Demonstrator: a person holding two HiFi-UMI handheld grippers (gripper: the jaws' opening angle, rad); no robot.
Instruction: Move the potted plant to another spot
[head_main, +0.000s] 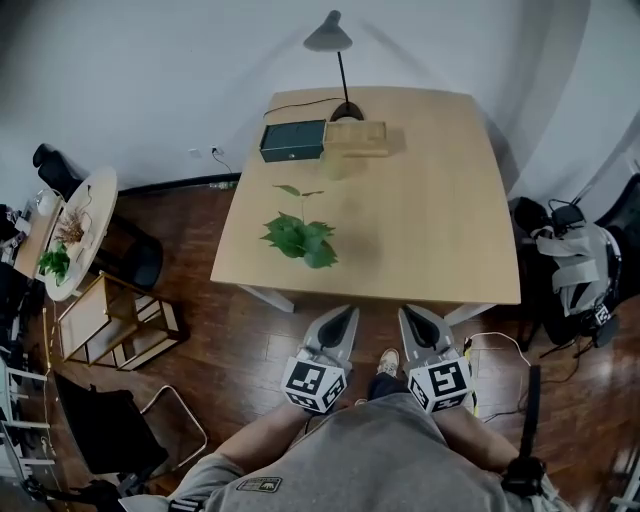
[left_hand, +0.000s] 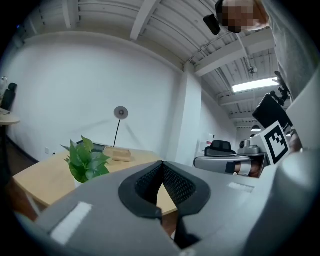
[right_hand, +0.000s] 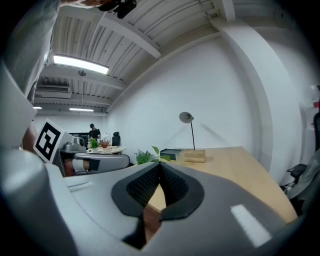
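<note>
The potted plant (head_main: 298, 237), green leaves in a small pale pot, stands on the wooden table (head_main: 430, 220) near its front left part. Both grippers hover side by side just off the table's near edge, short of the plant. In the head view my left gripper (head_main: 345, 312) and right gripper (head_main: 408, 312) point toward the table, each with its jaws together and nothing between them. The plant (left_hand: 86, 160) sits ahead and to the left in the left gripper view. The right gripper view has the plant (right_hand: 150, 156) just above the jaw tips, far off.
A dark green box (head_main: 293, 140), a wooden block (head_main: 356, 137) and a desk lamp (head_main: 340, 60) stand at the table's far edge. A round side table (head_main: 75, 235) with plants, a wooden rack (head_main: 110, 320) and a black chair (head_main: 105, 430) are left; bags (head_main: 575, 260) lie right.
</note>
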